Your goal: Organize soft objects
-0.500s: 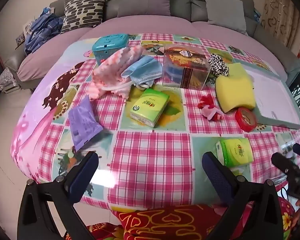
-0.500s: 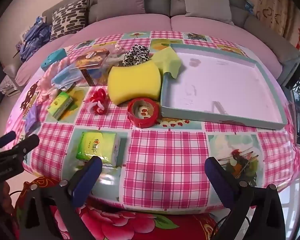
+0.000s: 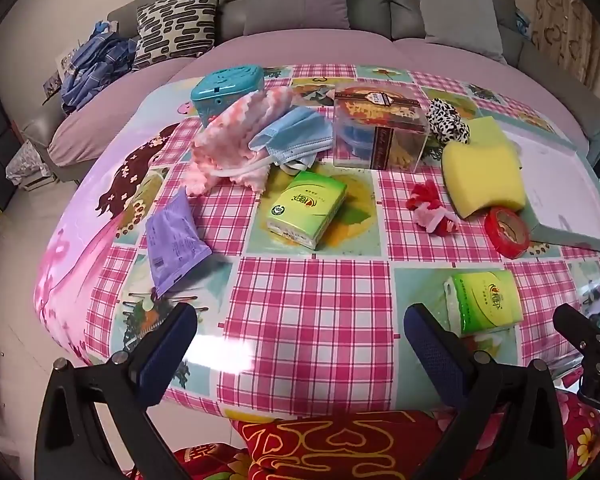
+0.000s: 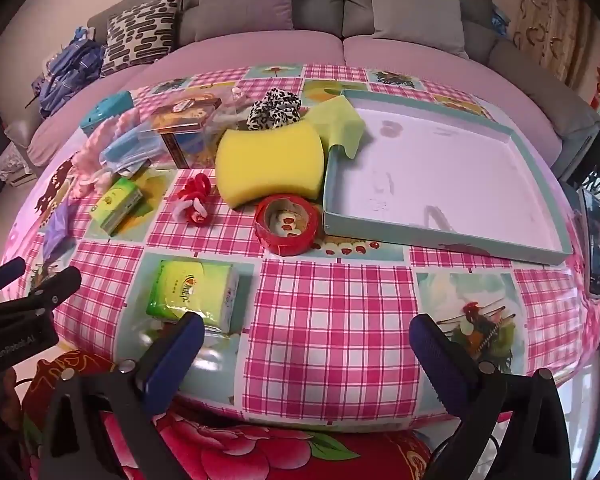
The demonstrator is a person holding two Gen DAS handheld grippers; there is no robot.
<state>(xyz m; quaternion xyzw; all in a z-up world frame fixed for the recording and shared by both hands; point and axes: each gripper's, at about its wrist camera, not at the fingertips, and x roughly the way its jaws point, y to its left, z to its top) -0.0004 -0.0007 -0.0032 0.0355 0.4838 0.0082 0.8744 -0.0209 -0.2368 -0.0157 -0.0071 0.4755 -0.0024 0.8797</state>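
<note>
- Both grippers have edged slightly forward over the surface (image 3: 308,320) since 0.5 s ago; nothing on it has shifted.
- Left gripper (image 3: 300,344): fingers (image 3: 168,344) spread wide, empty, touching nothing.
- Right gripper (image 4: 306,350): fingers (image 4: 176,350) wide apart, empty; its left one sits just before the near tissue pack (image 4: 194,294), which lies flat, long axis running left-right.
- Tray (image 4: 440,236) at right.

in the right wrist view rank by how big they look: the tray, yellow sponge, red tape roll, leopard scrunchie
1. tray, by far the largest
2. yellow sponge
3. red tape roll and leopard scrunchie look alike; the scrunchie lies farther from the camera, so I won't rank them.
</note>
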